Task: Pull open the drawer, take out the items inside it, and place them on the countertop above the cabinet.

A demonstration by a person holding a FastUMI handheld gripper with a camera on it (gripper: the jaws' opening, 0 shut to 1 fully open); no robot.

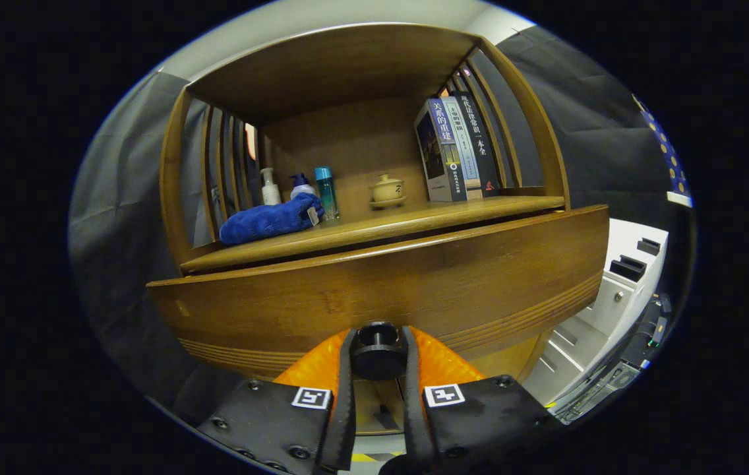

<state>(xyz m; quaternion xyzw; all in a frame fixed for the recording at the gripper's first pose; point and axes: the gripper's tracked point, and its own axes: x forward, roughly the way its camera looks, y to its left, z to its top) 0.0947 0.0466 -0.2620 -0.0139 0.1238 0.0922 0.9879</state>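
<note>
A wooden drawer front point(388, 284) fills the space just ahead of my fingers, under the cabinet's countertop point(374, 227). Its round black knob point(378, 353) sits between my two fingers, and my gripper point(378, 356) is shut on it, one finger pressing each side. The drawer front stands a little forward of the countertop edge. The inside of the drawer is hidden. On the countertop lie a folded blue towel point(269, 221), a white pump bottle point(270, 188), a blue-capped bottle point(300, 186), a teal bottle point(326, 191) and a small lidded teacup point(387, 191).
Three books point(453, 148) stand at the right end of the countertop, under the shelf's wooden top point(341, 63). Slatted wooden sides close the shelf left and right. A white drawer unit point(612, 297) stands to the right of the cabinet.
</note>
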